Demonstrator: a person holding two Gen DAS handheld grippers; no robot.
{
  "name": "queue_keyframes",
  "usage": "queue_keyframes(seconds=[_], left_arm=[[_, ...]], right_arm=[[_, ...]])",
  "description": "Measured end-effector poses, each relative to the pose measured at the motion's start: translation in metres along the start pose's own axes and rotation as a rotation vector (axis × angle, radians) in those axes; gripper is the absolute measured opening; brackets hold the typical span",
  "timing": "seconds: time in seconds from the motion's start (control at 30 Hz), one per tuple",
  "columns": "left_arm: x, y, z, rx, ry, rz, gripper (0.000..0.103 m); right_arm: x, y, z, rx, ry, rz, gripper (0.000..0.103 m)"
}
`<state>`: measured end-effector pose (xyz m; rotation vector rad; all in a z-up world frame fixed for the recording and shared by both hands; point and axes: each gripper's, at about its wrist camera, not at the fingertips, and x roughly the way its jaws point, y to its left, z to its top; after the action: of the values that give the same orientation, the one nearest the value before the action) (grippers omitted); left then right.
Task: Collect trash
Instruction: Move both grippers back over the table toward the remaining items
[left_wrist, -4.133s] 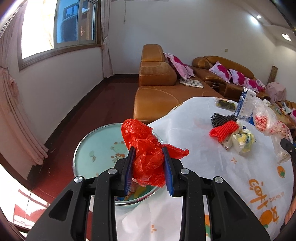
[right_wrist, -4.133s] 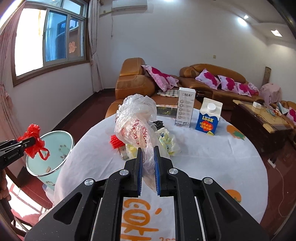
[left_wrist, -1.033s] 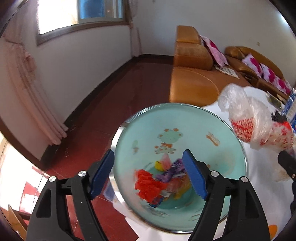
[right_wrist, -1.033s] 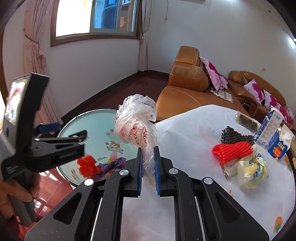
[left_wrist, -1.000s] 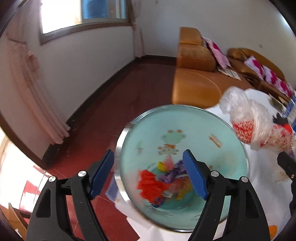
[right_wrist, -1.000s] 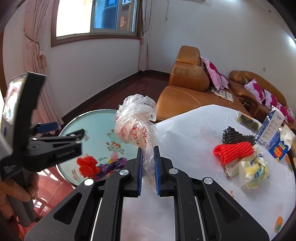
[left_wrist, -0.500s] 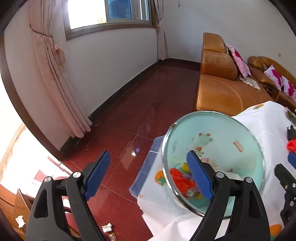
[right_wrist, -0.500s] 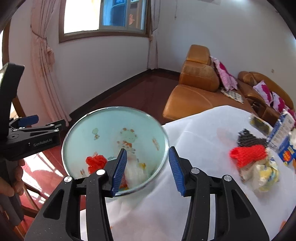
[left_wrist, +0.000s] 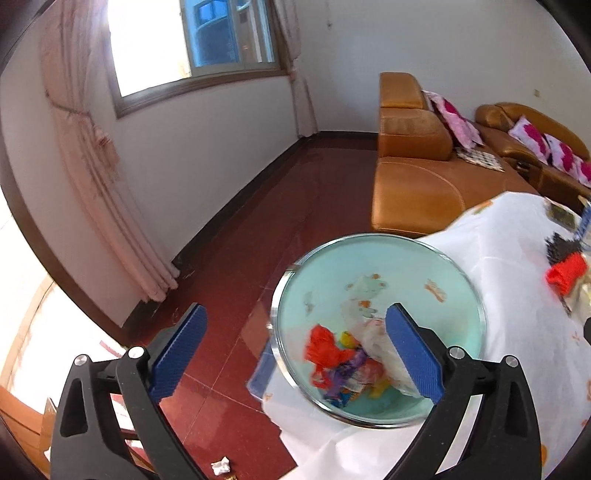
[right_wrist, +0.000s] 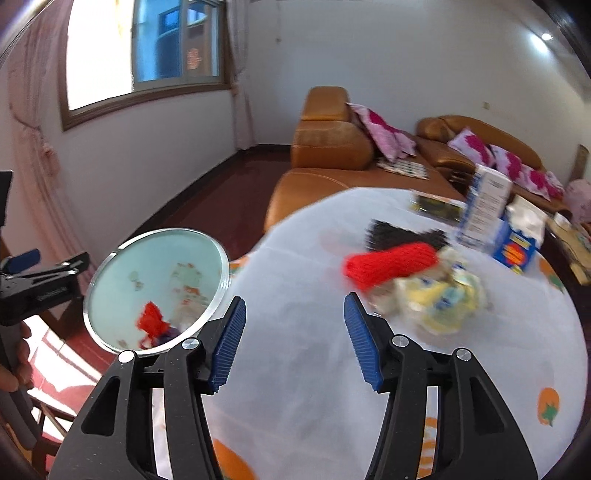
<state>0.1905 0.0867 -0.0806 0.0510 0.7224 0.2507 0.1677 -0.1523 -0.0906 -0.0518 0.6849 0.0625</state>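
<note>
1. My left gripper (left_wrist: 295, 352) is spread wide with nothing between its blue pads (left_wrist: 413, 354); it hangs above the floor (left_wrist: 258, 229), just beside the bin (left_wrist: 469, 280), and its right pad overlaps the bin's mouth in the left view.
2. My right gripper (right_wrist: 293, 338) is also wide apart and empty; it sits over the white tablecloth (right_wrist: 303, 369), with the bin (right_wrist: 221, 258) off to its left.
3. The bin is pale green inside with a shiny rim, standing against the table edge; in it I see a red bag (left_wrist: 325, 350), a clear plastic bag (left_wrist: 380, 343) and some purple and yellow scraps, all at the bottom.
4. Trash on the table: a red net (right_wrist: 391, 264), a black net (right_wrist: 399, 234) just behind it, and a yellowish crumpled wrapper (right_wrist: 443, 299) touching the red net's near side; this part of the right view is blurred.
5. Farther back stand a white carton (right_wrist: 484, 206) and a blue carton (right_wrist: 515, 247), close together; a small dark packet (right_wrist: 436, 206) lies to their left.
6. A scrap of white paper (left_wrist: 220, 465) lies on the floor near my left gripper; an orange sofa (left_wrist: 410, 177) is beyond the table.
</note>
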Motion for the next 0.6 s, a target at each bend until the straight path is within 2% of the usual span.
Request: queue_keyframes(seconds=[0.2,0.6], left_arm=[[-0.017,-0.037,0.001,0.062,-0.024,-0.054,0.097],[-0.035,-0.103,-0.006,0.149,-0.013,-0.170,0.097]], right_arm=[[-0.011,-0.045,-0.017,0.078,0.017,-0.072,0.058],[-0.034,-0.134,-0.045,0.224,0.028,-0.219,0.058]])
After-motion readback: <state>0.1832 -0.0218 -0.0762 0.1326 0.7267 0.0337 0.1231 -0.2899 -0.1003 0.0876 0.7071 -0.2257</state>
